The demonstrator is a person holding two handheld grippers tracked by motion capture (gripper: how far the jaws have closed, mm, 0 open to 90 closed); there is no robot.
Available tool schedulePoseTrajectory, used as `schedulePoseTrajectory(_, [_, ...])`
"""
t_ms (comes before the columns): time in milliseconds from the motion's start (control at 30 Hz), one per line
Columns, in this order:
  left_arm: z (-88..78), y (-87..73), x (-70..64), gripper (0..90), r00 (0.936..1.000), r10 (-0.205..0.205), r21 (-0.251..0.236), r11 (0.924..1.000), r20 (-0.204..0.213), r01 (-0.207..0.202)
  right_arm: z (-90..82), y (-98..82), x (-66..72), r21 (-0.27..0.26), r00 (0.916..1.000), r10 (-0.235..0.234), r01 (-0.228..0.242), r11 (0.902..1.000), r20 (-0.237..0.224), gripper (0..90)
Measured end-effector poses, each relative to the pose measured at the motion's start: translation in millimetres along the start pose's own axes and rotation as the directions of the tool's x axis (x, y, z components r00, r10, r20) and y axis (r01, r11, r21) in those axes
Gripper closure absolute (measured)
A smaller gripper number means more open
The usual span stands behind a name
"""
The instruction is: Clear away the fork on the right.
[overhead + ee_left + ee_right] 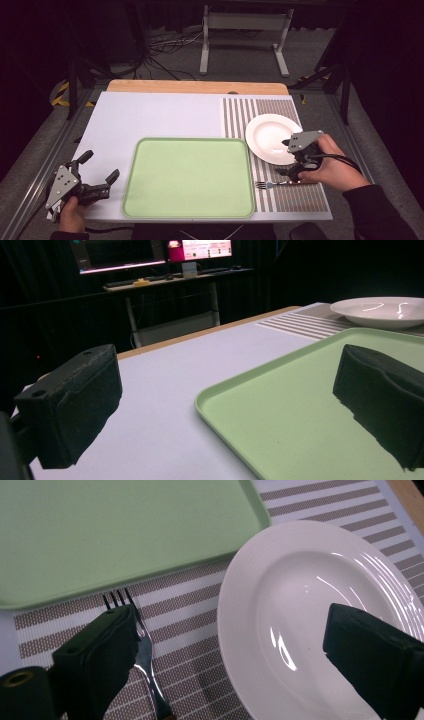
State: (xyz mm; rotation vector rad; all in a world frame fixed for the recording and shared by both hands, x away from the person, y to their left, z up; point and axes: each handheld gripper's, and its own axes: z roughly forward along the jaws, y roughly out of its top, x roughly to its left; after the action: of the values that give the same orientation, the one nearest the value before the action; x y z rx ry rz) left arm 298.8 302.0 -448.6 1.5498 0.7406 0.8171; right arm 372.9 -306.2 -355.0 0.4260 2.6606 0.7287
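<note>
A white plate (270, 137) sits on a striped placemat (295, 197) at the right of the table. A metal fork (272, 184) lies on the mat just in front of it, tines toward the green tray (190, 177). My right gripper (284, 157) hovers open over the plate's near rim and the fork. In the right gripper view the fork (142, 650) runs beside one jaw and the plate (300, 605) spreads under the other, with nothing held in the right gripper (230, 655). My left gripper (101, 165) rests open at the tray's left, empty.
The green tray (300, 405) is bare and fills the table's middle front. Beyond it lie the white table top (150, 115) and a wooden back edge (197, 86). A desk with lit monitors (150, 252) stands in the dark past the table.
</note>
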Motion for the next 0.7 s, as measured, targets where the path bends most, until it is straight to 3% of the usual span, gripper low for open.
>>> schedulePoseTrajectory(267, [0.0, -0.3, 0.3, 0.0, 1.0000, -0.003, -0.002, 1.0000, 0.001, 0.003, 2.8, 3.1, -1.4, 0.065, 0.9988, -0.027, 0.030, 0.9974, -0.040, 8.9])
schedulePoseTrajectory(400, [-0.1, -0.2, 0.3, 0.0, 1.0000, 0.000, -0.002, 1.0000, 0.002, 0.000, 4.7, 2.8, -1.6, 0.109, 0.9959, -0.034, 0.043, 0.9930, -0.084, 9.6])
schedulePoseTrajectory(700, [-0.2, -0.1, 0.0, 0.0, 1.0000, -0.002, -0.003, 1.0000, -0.002, 0.002, 7.4, 2.3, -0.3, 0.139, 0.9900, -0.059, 0.077, 0.9873, -0.128, 12.1])
